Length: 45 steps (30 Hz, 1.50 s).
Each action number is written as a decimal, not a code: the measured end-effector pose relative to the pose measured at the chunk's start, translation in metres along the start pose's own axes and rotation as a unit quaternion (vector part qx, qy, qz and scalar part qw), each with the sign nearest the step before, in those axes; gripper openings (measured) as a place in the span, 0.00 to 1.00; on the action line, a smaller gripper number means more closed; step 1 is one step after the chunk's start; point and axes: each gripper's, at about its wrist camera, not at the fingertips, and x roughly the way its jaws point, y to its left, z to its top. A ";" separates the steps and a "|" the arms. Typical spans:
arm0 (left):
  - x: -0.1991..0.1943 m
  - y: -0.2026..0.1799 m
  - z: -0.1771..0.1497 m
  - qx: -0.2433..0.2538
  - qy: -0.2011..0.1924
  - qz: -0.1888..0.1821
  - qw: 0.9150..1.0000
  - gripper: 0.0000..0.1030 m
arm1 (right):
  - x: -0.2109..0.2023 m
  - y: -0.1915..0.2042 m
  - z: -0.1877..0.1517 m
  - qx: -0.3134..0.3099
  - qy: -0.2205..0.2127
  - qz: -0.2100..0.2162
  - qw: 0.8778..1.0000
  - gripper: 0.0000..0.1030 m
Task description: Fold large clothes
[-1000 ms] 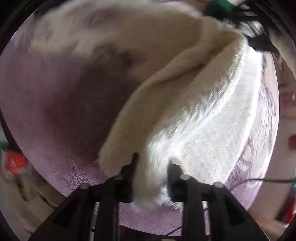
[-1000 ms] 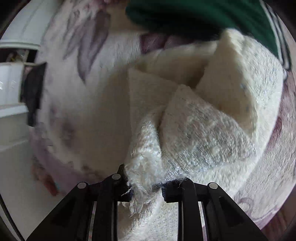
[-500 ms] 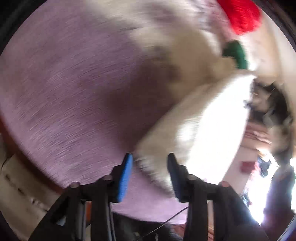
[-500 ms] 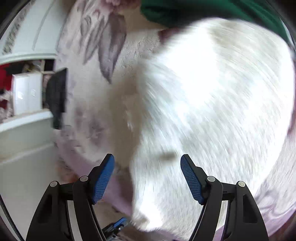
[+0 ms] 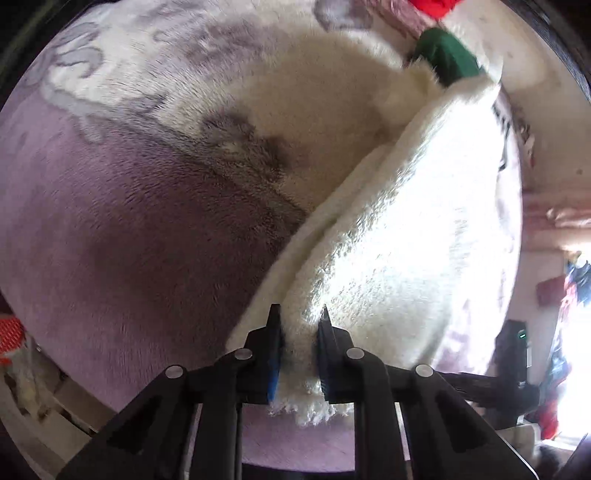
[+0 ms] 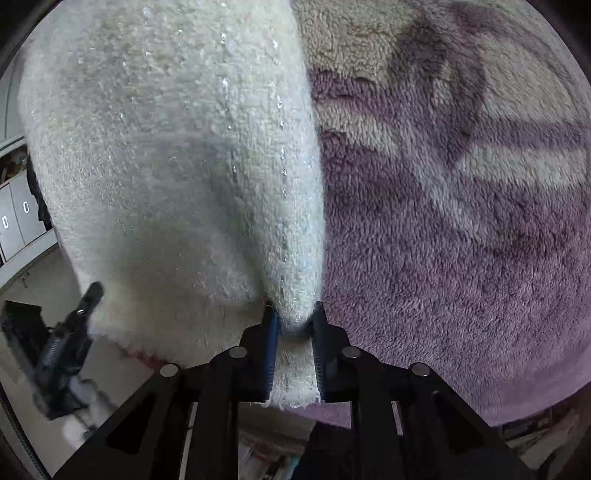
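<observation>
Two grippers each clamp an edge of the same cream fuzzy garment [image 5: 388,236], which lies on a purple and cream plush blanket [image 5: 122,236].

From the left wrist view, going left to right: beyond the left finger the blanket spreads wide and bare, purple close in and turning to a cream pattern farther ahead. The blanket's near edge curves below the fingers, with floor clutter past it at the lower left. The left gripper [image 5: 297,332] has its fingers closed on the garment's near hem, a fringe of pile poking out below the pads. From the fingers, the garment's left edge runs diagonally up and to the right, showing two stacked layers. Right of the fingers the garment's broad top face is brightly lit. At its far end a green cloth [image 5: 448,55] touches it, with a red cloth [image 5: 432,5] farther beyond. The room lies past the blanket's right edge.

From the right wrist view: left of the fingers the garment [image 6: 173,155] hangs in a wide sheet, its lower edge above open floor and white cabinets [image 6: 16,218]. The right gripper [image 6: 293,325] has its fingers pinched on a narrow fold of the garment. Right of the fingers, the garment's edge rises straight ahead, and the blanket [image 6: 461,258] lies uncovered all the way across.
</observation>
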 end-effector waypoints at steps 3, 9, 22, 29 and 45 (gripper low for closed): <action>-0.012 -0.001 -0.008 -0.010 0.006 -0.018 1.000 0.13 | -0.025 -0.005 -0.012 0.008 -0.030 0.007 1.000 0.12; 0.048 0.016 0.000 -0.028 0.047 0.020 0.998 0.13 | -0.030 -0.027 -0.001 0.002 -0.016 -0.019 1.000 0.11; -0.016 -0.013 0.065 0.022 0.058 -0.038 0.997 0.56 | -0.122 -0.078 0.049 0.011 -0.040 0.057 0.998 0.45; -0.006 -0.112 0.143 0.110 0.006 -0.014 0.994 0.58 | -0.162 -0.080 0.090 0.029 -0.091 0.106 0.990 0.53; 0.077 -0.166 0.268 0.211 -0.017 -0.031 0.977 0.09 | -0.131 -0.066 0.097 0.141 -0.129 0.107 0.976 0.53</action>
